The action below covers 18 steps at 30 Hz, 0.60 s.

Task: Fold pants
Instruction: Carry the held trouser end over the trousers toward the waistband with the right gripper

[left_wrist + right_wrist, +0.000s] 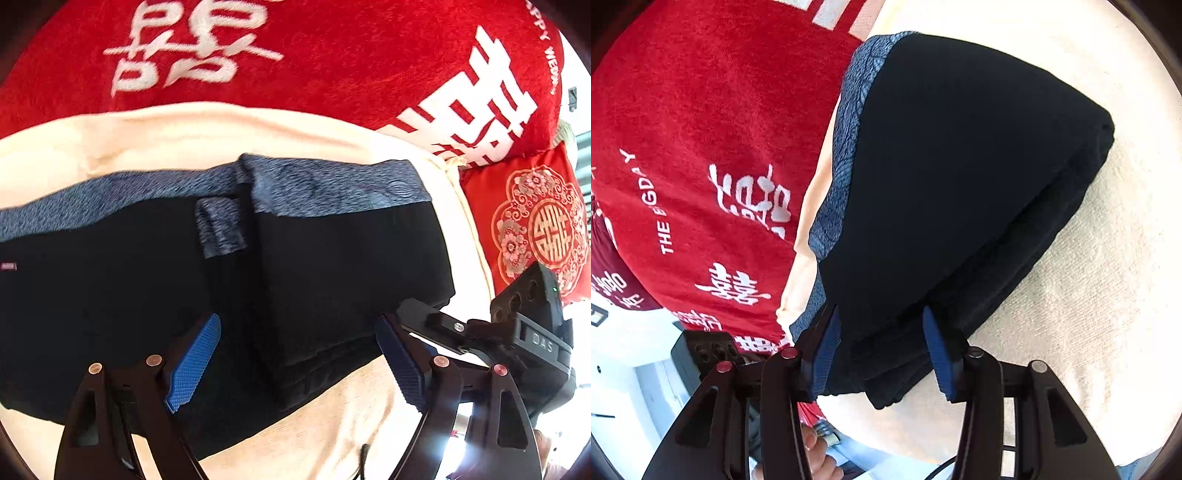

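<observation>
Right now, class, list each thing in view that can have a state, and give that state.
pants: folded into a thick stack, patterned waistband showing, lying on the cream cloth.
left claw: open, held over the pants, gripping nothing.
right claw: partly open, pads astride the stack's near corner; grip unclear.

Red pillows (295, 55) close behind folded pants (332, 258).

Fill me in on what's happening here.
A person with a handheld gripper in each hand is folding dark navy pants with a blue patterned waistband on a cream blanket. The pants lie folded into a thick stack. The left gripper hovers open above them; the right gripper straddles the stack's corner.
</observation>
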Available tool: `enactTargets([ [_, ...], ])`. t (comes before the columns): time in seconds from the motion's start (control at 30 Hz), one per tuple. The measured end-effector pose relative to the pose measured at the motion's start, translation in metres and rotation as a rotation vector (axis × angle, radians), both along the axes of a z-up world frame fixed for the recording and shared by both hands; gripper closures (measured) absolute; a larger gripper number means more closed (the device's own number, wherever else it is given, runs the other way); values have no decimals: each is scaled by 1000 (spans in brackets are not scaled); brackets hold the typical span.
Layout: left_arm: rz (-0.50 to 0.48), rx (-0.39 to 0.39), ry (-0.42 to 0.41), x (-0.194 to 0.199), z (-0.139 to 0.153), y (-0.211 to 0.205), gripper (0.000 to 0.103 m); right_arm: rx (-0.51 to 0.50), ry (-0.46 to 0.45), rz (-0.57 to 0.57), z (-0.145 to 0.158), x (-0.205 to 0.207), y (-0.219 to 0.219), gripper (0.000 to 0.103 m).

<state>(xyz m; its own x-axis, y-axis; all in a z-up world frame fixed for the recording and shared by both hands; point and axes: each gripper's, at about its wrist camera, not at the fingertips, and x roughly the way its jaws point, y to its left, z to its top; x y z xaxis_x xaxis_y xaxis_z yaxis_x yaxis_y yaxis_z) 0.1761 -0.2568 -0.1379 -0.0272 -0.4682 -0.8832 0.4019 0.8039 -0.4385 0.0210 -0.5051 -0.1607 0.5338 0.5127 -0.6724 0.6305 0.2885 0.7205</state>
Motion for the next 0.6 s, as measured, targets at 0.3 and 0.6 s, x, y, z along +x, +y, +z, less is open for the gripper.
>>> enactTargets([
  [0.3, -11, -9, -18, -6, 5, -22, 22, 37, -69, 84, 16, 5, -4, 98],
  [0.6, 66, 157, -23, -16, -21, 13, 22, 20, 29, 172, -24, 7, 10, 98],
])
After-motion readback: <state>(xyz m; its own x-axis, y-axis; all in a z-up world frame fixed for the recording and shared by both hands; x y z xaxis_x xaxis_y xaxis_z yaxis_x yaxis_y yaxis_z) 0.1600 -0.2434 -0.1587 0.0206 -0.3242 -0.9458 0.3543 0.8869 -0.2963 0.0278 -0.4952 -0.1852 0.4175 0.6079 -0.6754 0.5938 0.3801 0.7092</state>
